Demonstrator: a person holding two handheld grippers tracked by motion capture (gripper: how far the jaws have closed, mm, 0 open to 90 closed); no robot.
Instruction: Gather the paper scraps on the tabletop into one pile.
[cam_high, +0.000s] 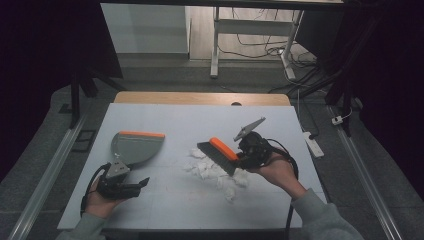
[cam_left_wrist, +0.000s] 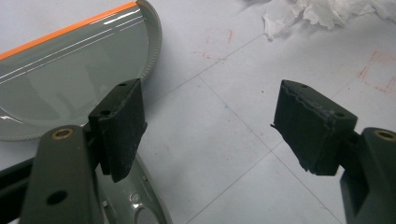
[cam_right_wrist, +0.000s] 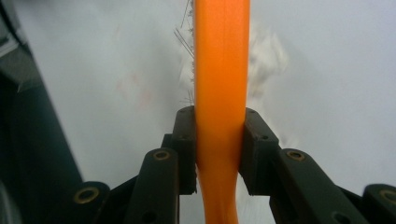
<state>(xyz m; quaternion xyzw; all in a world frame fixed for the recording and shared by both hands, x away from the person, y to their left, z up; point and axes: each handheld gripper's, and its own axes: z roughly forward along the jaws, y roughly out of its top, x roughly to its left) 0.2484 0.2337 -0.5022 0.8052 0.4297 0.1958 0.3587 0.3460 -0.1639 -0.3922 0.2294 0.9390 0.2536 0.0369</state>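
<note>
While brush (cam_high: 218, 154) overhangs paper scraps (cam_high: 215, 172)

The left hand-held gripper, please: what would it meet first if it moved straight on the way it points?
Probably bare white table: the open left hand-held gripper aims between the grey orange-edged dustpan and the crumpled white paper scraps, though depth is unclear.

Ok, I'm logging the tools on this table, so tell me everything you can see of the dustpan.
The dustpan is a grey, half-round pan of glossy, plastic-looking material, with an orange strip along its straight front edge and a finely ribbed curved rim. It lies flat on the white table, left of the torn white paper scraps. Its handle runs toward the left hand-held gripper, whose jaws stand open just above it, gripping nothing. Whether one jaw touches the handle cannot be told.
</note>
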